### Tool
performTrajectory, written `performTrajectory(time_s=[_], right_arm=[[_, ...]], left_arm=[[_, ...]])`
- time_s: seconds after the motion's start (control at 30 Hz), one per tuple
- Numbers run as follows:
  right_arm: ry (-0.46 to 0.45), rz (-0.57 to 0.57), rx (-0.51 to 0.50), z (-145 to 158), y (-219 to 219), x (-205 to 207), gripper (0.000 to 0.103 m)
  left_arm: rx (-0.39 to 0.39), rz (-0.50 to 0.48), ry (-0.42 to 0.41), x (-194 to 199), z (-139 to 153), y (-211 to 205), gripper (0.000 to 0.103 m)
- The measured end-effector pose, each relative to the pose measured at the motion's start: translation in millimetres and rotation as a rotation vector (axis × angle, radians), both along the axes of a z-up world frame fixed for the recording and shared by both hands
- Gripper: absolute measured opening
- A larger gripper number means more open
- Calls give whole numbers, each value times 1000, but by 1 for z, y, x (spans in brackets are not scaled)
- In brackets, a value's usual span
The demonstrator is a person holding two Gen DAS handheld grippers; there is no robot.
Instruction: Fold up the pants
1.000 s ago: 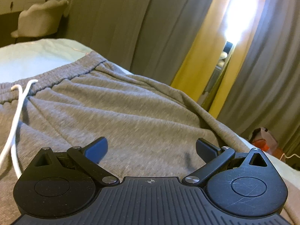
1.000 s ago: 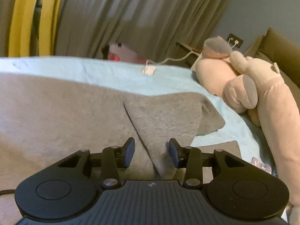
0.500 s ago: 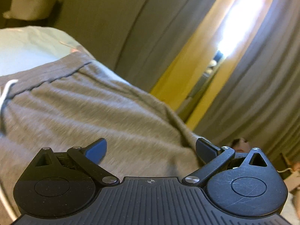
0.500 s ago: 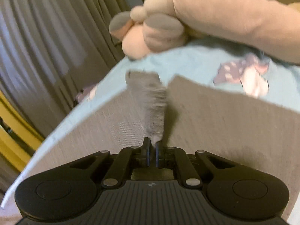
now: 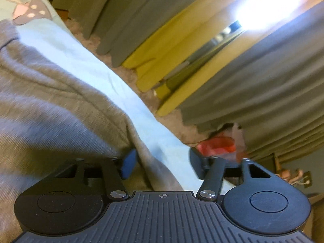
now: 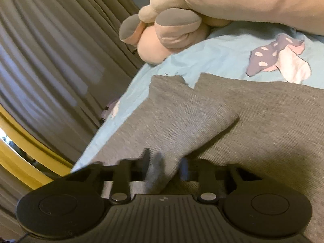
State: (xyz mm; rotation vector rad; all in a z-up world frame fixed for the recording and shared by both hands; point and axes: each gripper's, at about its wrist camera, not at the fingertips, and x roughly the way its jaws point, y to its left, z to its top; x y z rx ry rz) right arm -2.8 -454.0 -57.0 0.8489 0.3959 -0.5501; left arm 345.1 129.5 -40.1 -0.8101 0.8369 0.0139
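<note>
The grey pants [image 5: 50, 105] lie spread on a light blue bed sheet [image 5: 105, 75]. In the left wrist view my left gripper [image 5: 163, 165] sits at the pants' side edge by the bed's edge. Its jaws are closing, the fabric edge runs between them, and only the blue left pad [image 5: 129, 163] touches cloth. In the right wrist view the pants [image 6: 263, 131] show two leg ends near the sheet [image 6: 222, 50]. My right gripper [image 6: 164, 165] holds a raised fold of one leg. Its jaws are opening slightly, and cloth fills the gap.
A large pink plush toy [image 6: 202, 10] lies at the far end of the bed, with dotted socks [image 6: 279, 60] beside it. Grey curtains [image 5: 253, 81] and a yellow curtain [image 5: 182, 46] hang past the bed's edge. A red object [image 5: 216, 144] sits on the floor below.
The left view swung from the waistband and drawstring to the pants' side edge, and its jaws narrowed. The right gripper rolled, shut on a leg fold and holds it raised.
</note>
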Motion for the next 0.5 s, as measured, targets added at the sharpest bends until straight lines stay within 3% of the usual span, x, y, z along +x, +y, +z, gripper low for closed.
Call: performTrajectory(time_s=[0.2, 0.23, 0.27, 0.3, 0.33, 0.4, 0.5], right_arm=[[-3, 4, 61, -3, -10, 5, 13], [-3, 0, 72, -3, -11, 6, 13], [0, -3, 85, -3, -13, 8, 13], [11, -3, 99, -4, -15, 11, 12], [21, -4, 115, -3, -18, 12, 7], [39, -2, 147, 3, -24, 12, 5], [-9, 39, 114, 33, -28, 4, 5]], left_arm=[[84, -41, 98, 28, -20, -10, 55], [112, -44, 103, 29, -21, -11, 40], [143, -53, 116, 26, -21, -13, 16], [184, -45, 138, 24, -20, -11, 6], [154, -42, 125, 17, -18, -5, 6], [101, -21, 63, -5, -5, 7, 6], [167, -52, -81, -54, 38, 11, 6]])
